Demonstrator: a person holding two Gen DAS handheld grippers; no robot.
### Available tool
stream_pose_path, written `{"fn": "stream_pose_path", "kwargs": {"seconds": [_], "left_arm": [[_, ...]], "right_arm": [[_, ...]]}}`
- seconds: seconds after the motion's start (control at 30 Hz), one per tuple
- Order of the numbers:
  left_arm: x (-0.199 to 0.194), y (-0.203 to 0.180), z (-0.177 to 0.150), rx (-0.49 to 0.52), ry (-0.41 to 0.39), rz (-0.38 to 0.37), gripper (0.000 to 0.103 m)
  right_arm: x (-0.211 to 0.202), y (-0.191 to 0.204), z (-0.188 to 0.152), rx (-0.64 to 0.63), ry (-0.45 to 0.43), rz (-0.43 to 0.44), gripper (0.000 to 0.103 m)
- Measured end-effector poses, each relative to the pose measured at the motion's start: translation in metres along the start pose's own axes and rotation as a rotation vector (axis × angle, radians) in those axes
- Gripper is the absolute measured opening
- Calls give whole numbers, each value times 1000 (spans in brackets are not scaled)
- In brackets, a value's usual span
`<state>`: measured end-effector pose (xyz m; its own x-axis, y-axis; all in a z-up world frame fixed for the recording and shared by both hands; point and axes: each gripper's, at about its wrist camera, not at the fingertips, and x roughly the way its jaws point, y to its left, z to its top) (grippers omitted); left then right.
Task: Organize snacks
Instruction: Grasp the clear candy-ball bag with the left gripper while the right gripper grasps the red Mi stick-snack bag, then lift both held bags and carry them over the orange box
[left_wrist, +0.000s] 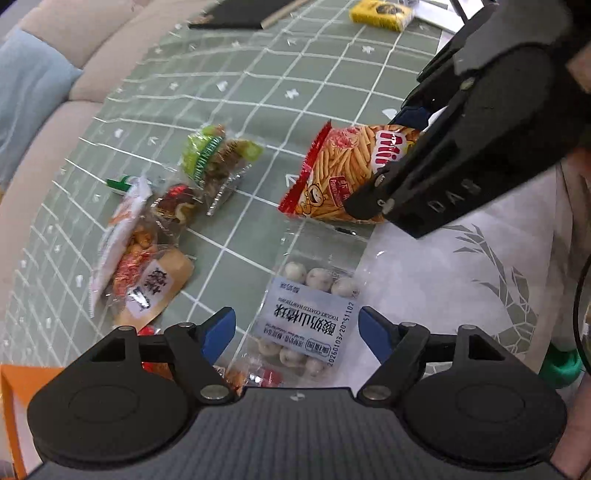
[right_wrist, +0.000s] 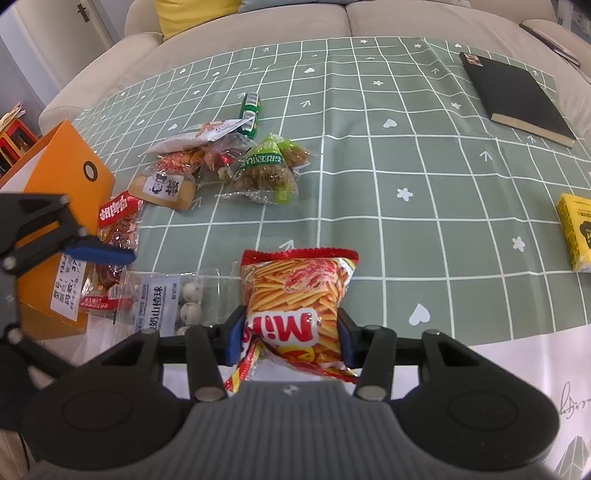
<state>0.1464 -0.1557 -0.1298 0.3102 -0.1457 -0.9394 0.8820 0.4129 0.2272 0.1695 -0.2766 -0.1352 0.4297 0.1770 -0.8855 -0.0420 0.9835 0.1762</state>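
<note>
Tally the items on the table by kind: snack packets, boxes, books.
Snack packets: 8, one of them the fries bag in the right gripper
Boxes: 2, orange box and yellow box
Books: 1, black book
Total: 11

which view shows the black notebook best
The right wrist view: the black notebook lies whole on the green checked tablecloth, its cover and page edge plain at upper right. The left wrist view catches only a flattened sliver of it at the top edge.
</note>
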Motion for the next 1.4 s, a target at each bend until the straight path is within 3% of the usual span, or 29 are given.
{"fn": "stream_pose_path", "kwargs": {"seconds": [0.17, 0.37, 0.67, 0.97, 1.27, 1.4], "left_arm": [[14, 7, 2, -36, 20, -50, 90], [20, 30, -5, -279, 37, -150, 82], [10, 27, -21, -561, 8, -89, 74], [-35, 37, -52, -848, -163, -46, 74], [-80, 39, -58, -970, -315, -56, 74], [-104, 46, -71, -1017, -343, -31, 74]], "right_arm": [[3, 0, 1, 0, 4, 8, 47], [5, 1, 2, -2, 3, 12, 47], [4, 2, 2, -8, -4, 8, 46], [-4, 0, -2, -7, -18, -3, 45], [-36, 18, -11, -56, -112, 9, 45], [-58, 34, -12, -102, -171, 20, 45]]}}
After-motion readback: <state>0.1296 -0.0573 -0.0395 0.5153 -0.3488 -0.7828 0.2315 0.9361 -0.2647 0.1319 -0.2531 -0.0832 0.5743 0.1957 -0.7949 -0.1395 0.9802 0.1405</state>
